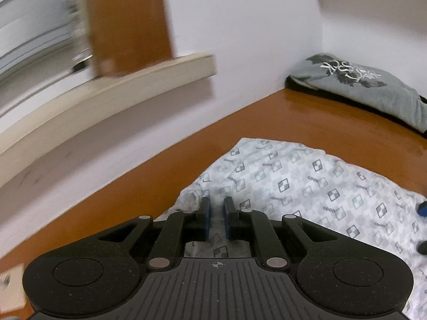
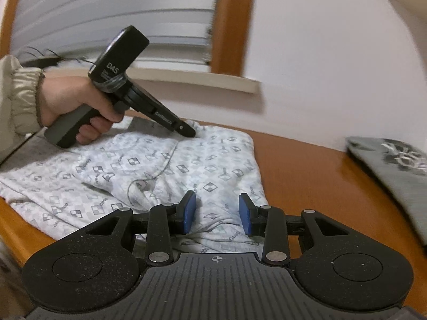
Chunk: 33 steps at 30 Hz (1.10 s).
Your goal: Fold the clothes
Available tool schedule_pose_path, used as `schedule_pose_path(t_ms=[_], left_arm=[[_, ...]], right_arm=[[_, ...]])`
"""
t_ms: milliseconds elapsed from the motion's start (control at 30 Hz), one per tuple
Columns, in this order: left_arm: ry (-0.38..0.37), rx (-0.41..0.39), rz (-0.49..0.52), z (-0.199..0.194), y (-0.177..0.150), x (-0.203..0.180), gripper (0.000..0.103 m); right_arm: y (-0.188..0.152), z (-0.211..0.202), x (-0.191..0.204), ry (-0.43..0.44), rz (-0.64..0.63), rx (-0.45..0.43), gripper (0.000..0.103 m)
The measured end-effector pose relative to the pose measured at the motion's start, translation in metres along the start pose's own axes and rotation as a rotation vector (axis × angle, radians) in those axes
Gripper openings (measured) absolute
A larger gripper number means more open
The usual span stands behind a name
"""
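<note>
Left wrist view: left gripper (image 1: 216, 218) sits low over the patterned garment (image 1: 307, 186), jaws nearly closed; a fold of cloth appears pinched between the pads, probably to drag an edge over.
Right gripper (image 2: 216, 214): jaws part-open astride a ridge of garment; whether the pads press it cannot be told.
Garment: lies on the wooden table (image 2: 307, 165), partly folded.
Grey shirt (image 1: 368, 85): folded, well apart in the far corner.
Containers: none visible.

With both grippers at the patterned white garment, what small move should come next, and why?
Probably draw the left gripper across the patterned garment to carry the far edge over. Its jaws look nearly shut with cloth between them, while the right gripper has wider jaws around a bunched near fold. The garment is only partly folded.
</note>
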<state>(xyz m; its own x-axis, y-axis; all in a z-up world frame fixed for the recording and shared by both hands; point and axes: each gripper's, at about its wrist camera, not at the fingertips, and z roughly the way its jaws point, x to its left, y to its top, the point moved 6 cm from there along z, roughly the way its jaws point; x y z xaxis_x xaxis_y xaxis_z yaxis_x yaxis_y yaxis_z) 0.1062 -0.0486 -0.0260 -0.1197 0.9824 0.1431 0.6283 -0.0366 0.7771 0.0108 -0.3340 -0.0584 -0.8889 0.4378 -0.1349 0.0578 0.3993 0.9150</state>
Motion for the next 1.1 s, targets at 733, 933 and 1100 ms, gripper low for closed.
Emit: schedule_pose_path(t_ms=[733, 933, 1100], left_arm=[[-0.017, -0.048, -0.019, 0.004, 0.046, -0.012, 0.045], [0.037, -0.084, -0.082, -0.047, 0.035, 0.039, 0.058], [0.081, -0.098, -0.124, -0.101, 0.011, 0.085, 0.071]], right_arm=[[0.020, -0.011, -0.031, 0.007, 0.120, -0.040, 0.036], [0.001, 0.007, -0.004, 0.014, 0.053, 0.015, 0.038], [0.005, 0.004, -0.001, -0.021, 0.057, 0.009, 0.038]])
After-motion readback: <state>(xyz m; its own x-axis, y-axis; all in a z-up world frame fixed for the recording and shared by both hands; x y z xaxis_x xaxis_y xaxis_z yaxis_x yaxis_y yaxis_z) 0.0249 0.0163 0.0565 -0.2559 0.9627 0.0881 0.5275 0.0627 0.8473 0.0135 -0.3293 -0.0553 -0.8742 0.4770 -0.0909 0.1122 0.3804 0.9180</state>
